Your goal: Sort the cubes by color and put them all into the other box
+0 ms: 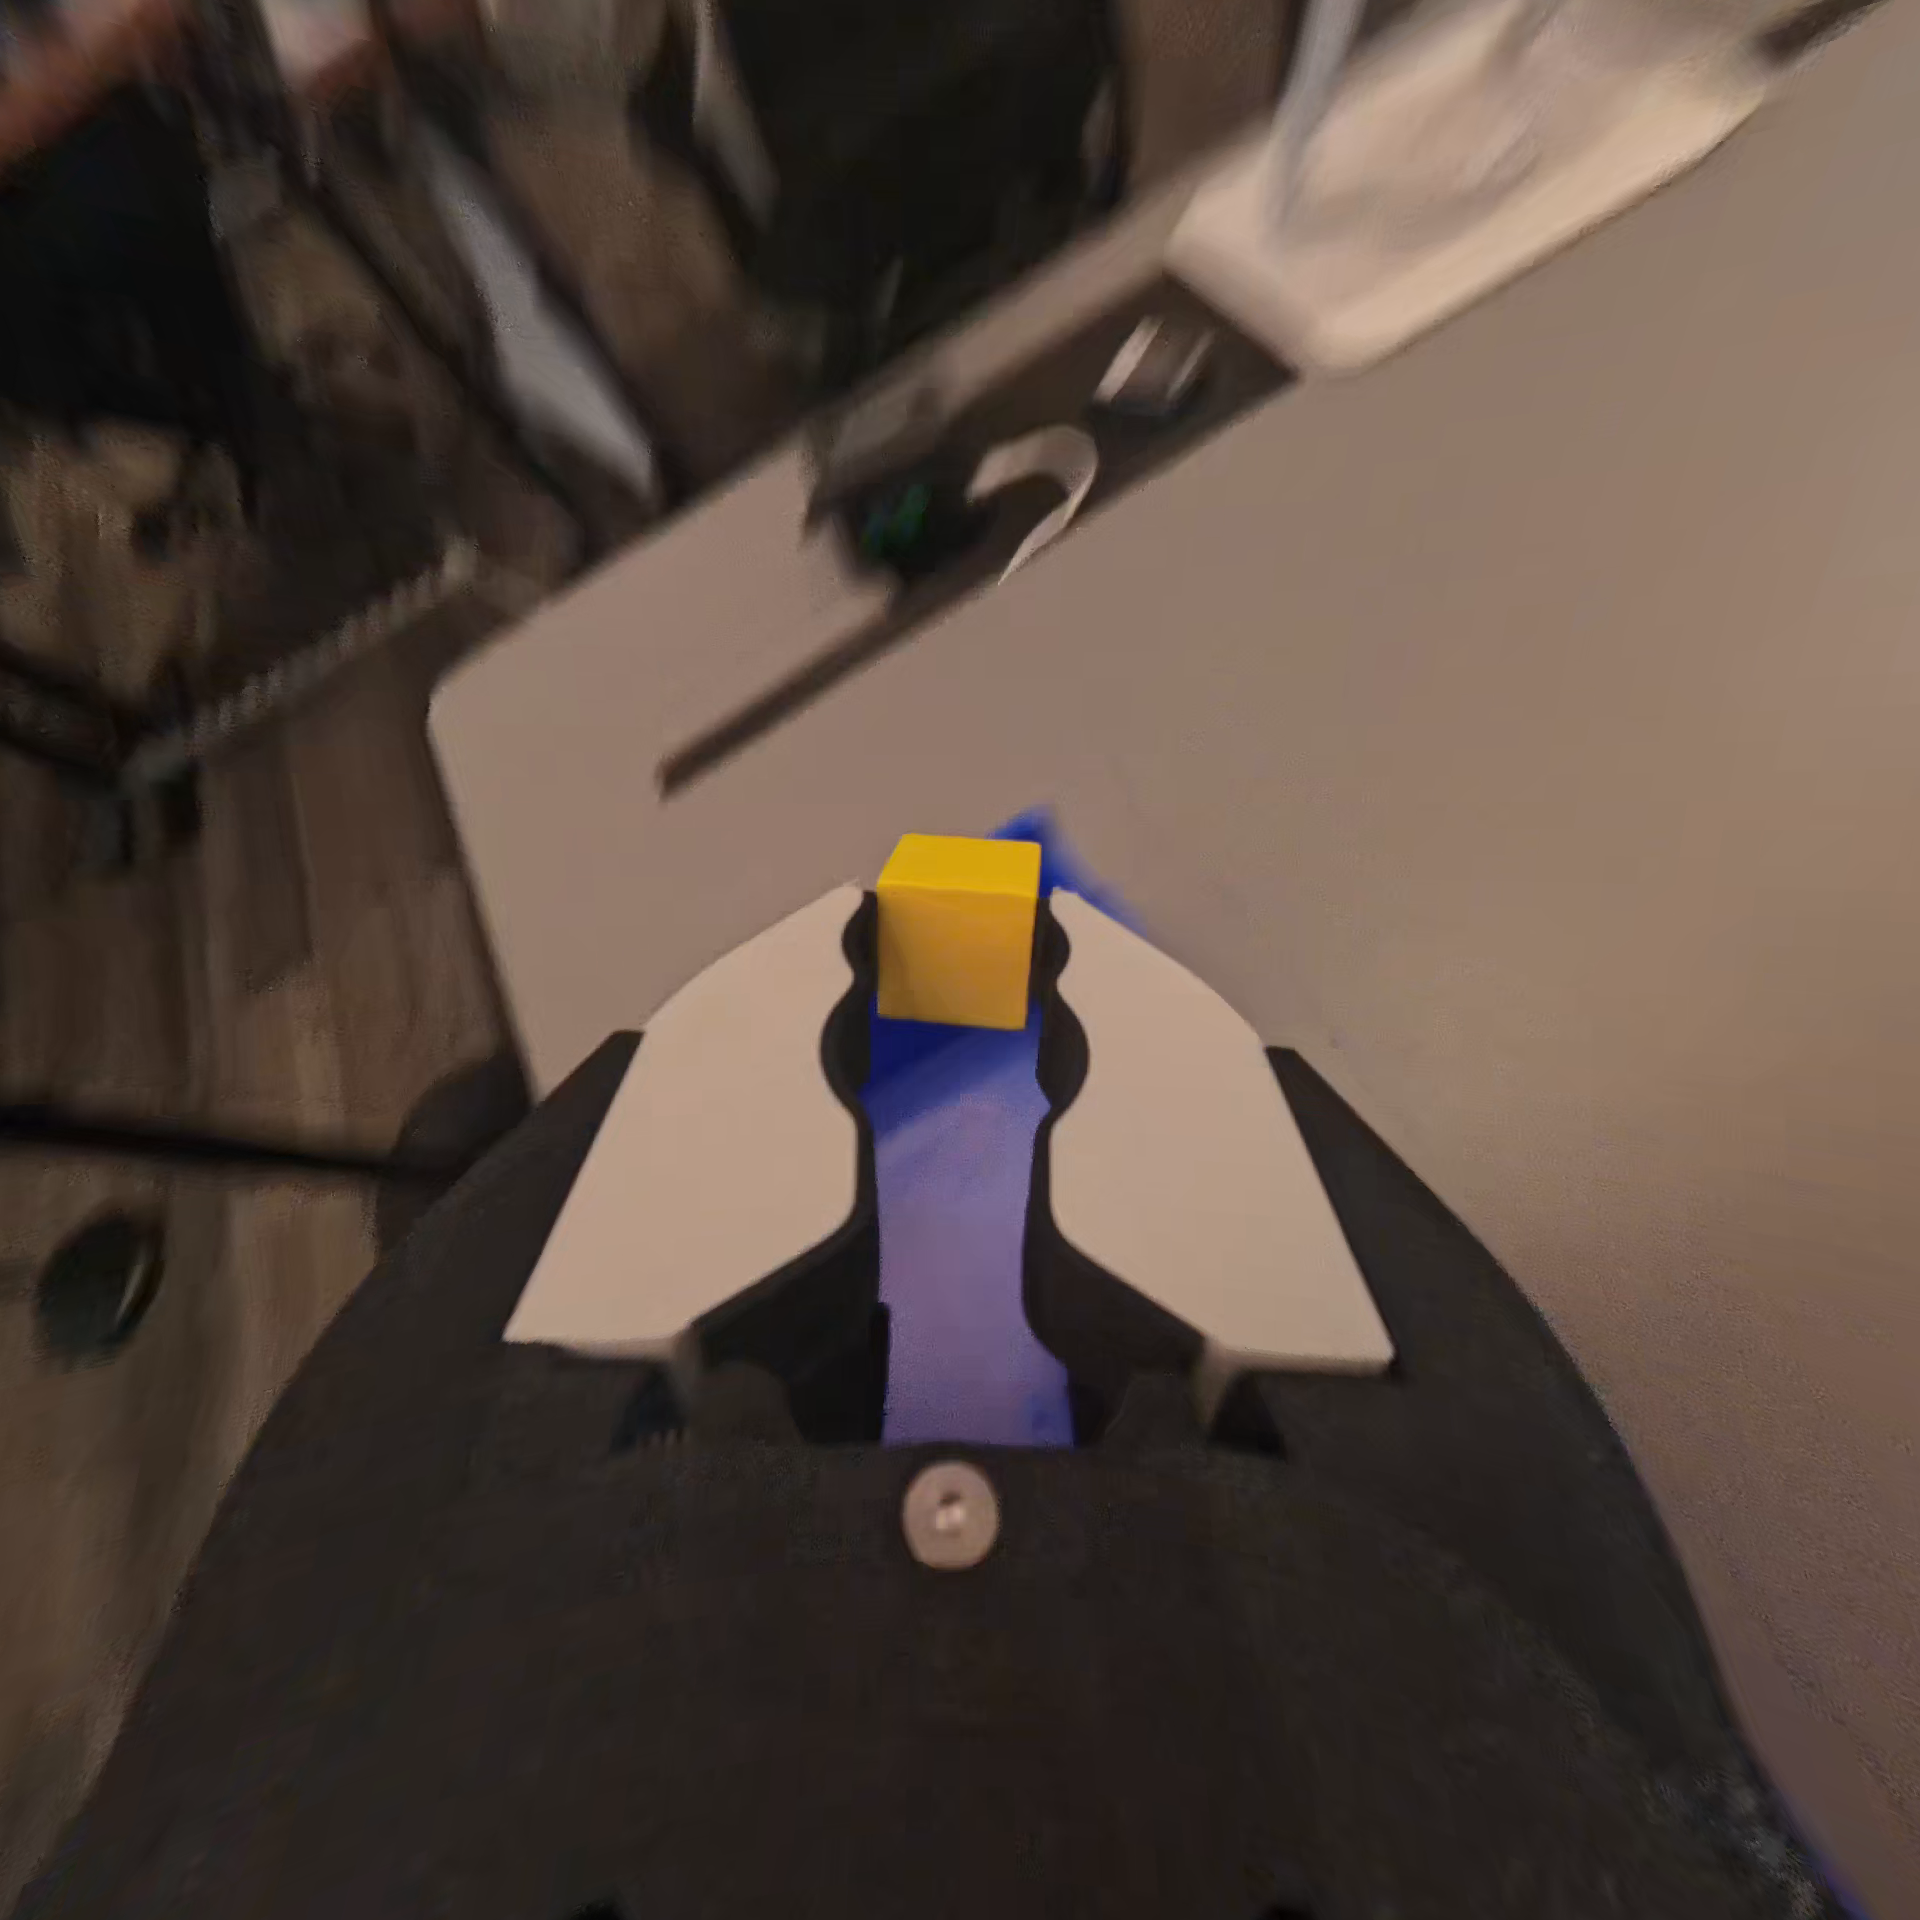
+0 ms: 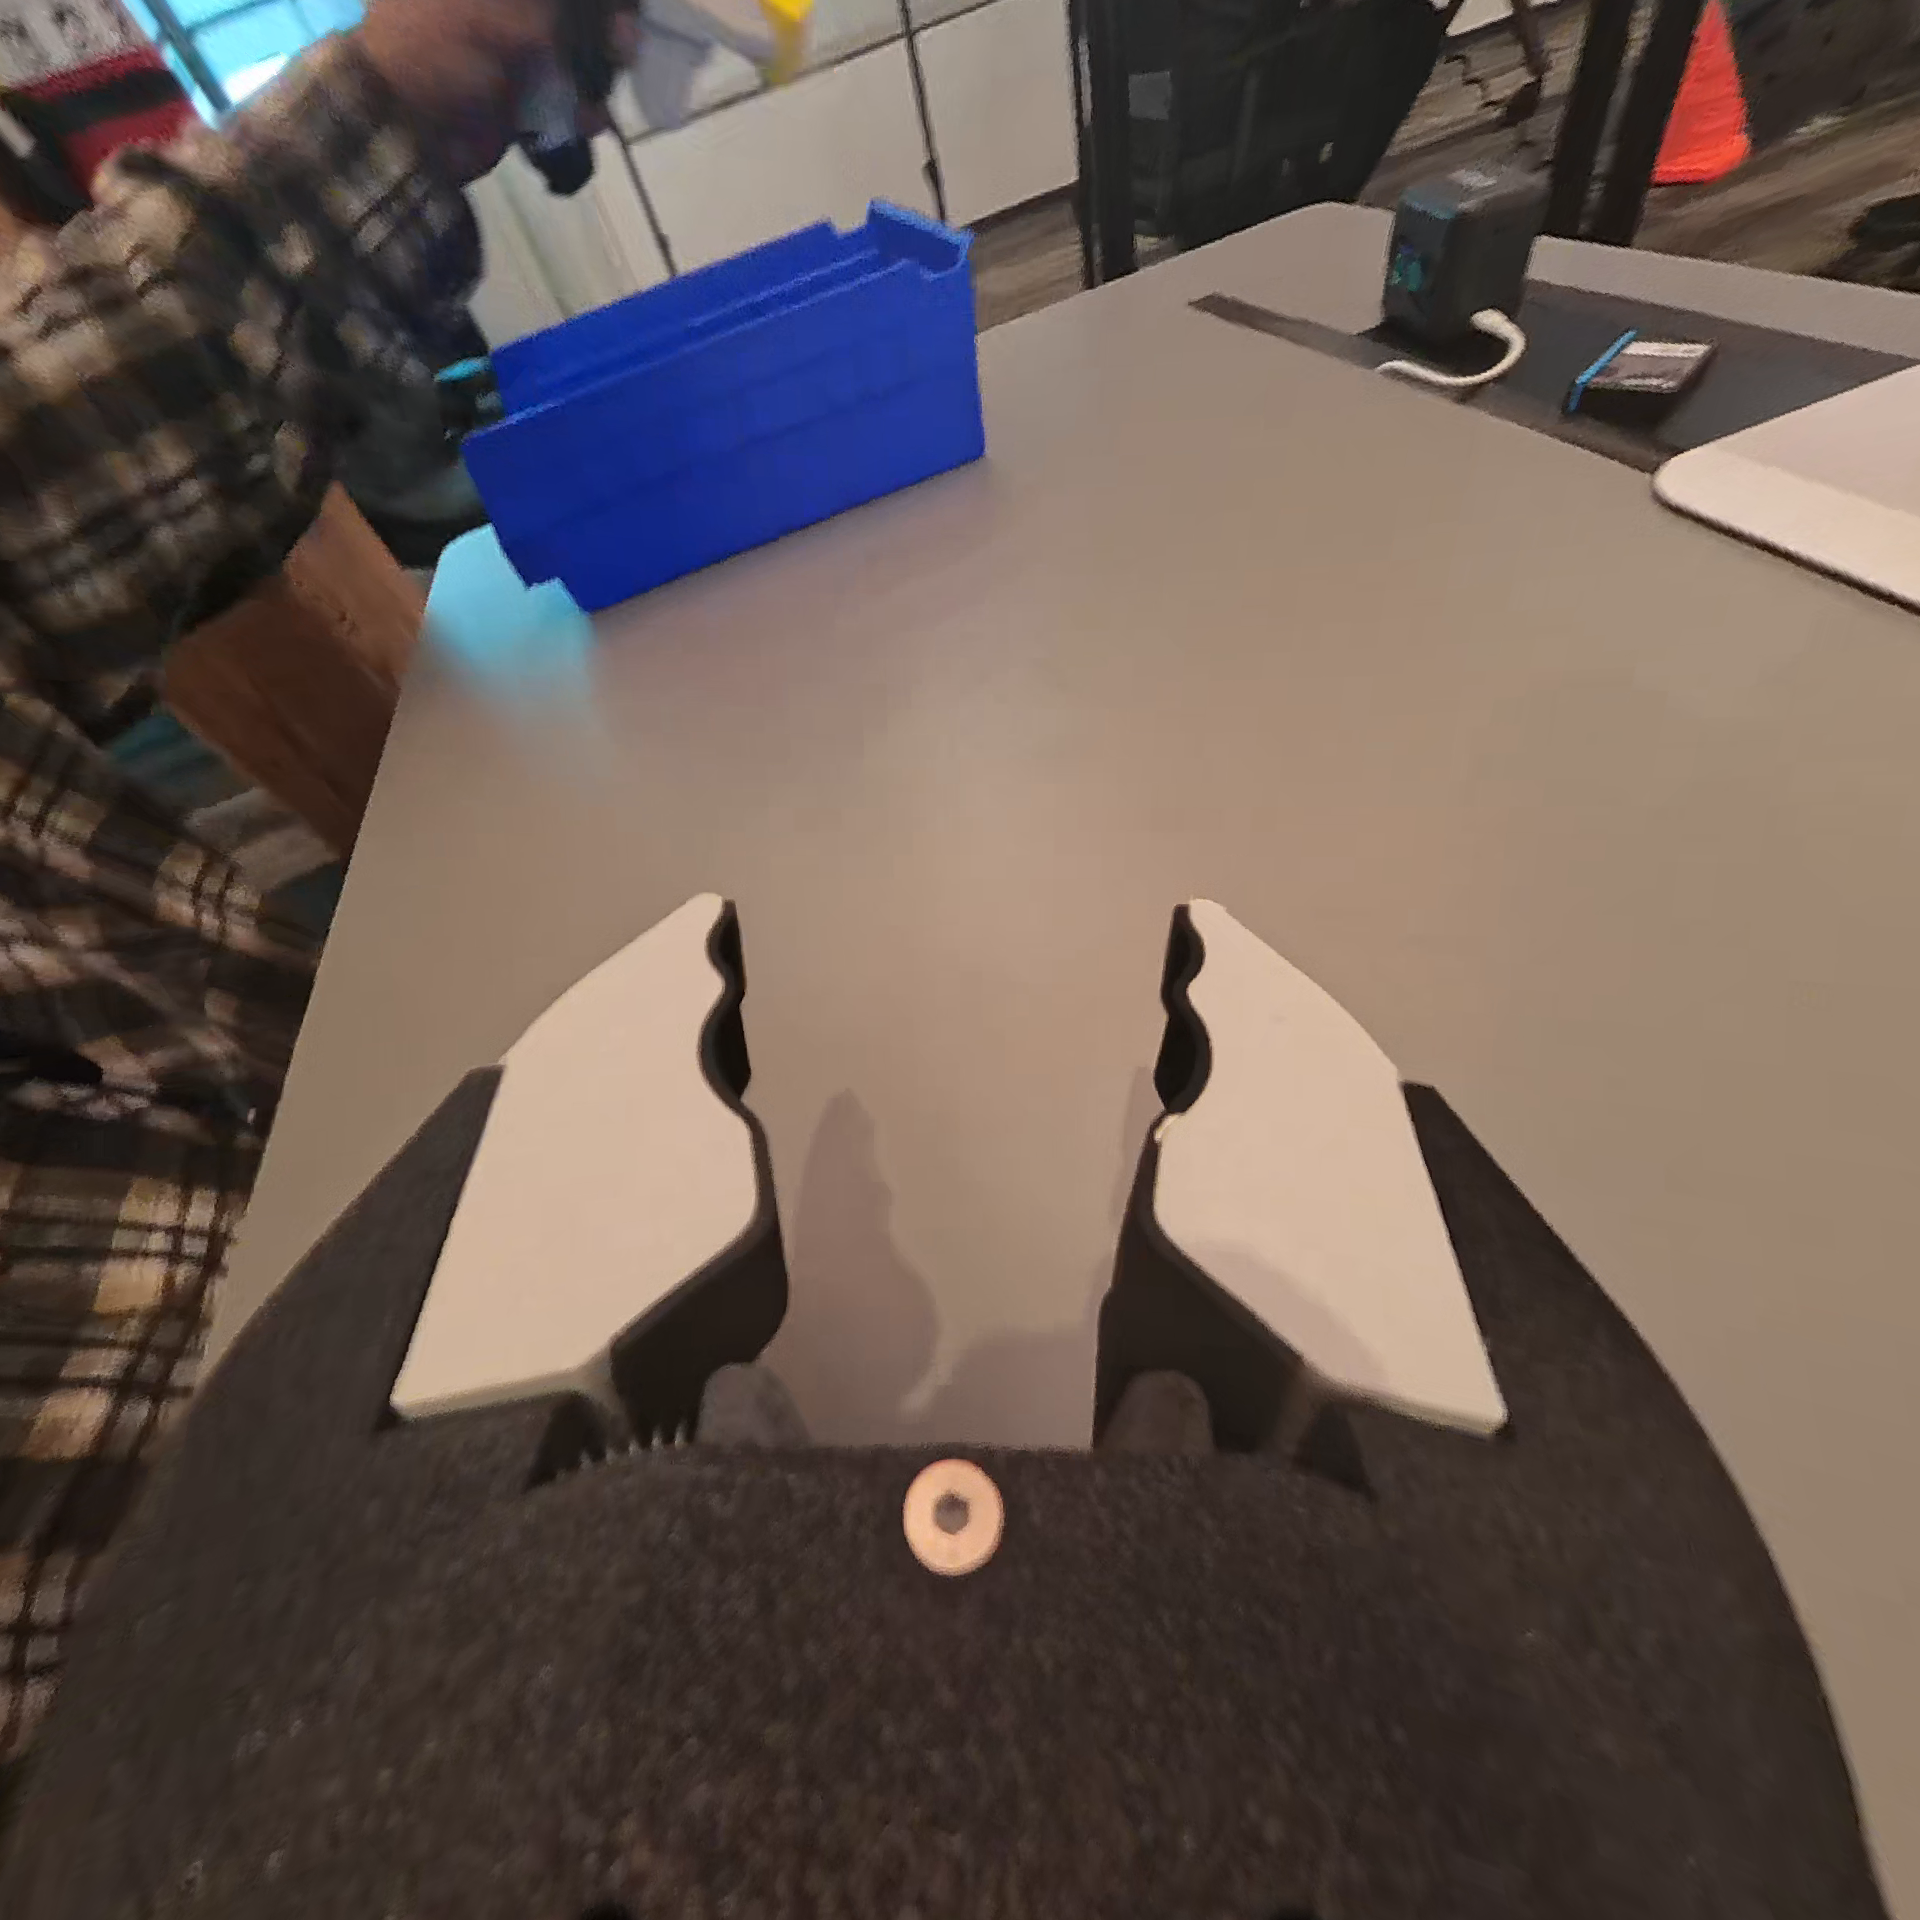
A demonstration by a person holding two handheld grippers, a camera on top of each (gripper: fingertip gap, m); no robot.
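My left gripper (image 1: 957, 902) has its jaws closed on one yellow cube (image 1: 957, 928), pinched at the tips, with blue plastic showing just beneath and behind it, which I take for a blue bin's inside, so I judge I'm mid-carry and next must find the right colour section before letting go. My right gripper (image 2: 956, 914) hangs with jaws spread wide and empty over the bare grey table (image 2: 1039, 675); I count one blue bin (image 2: 727, 416) at the far left there, one cube in all, and a plaid sleeve (image 2: 156, 416) beyond the left edge
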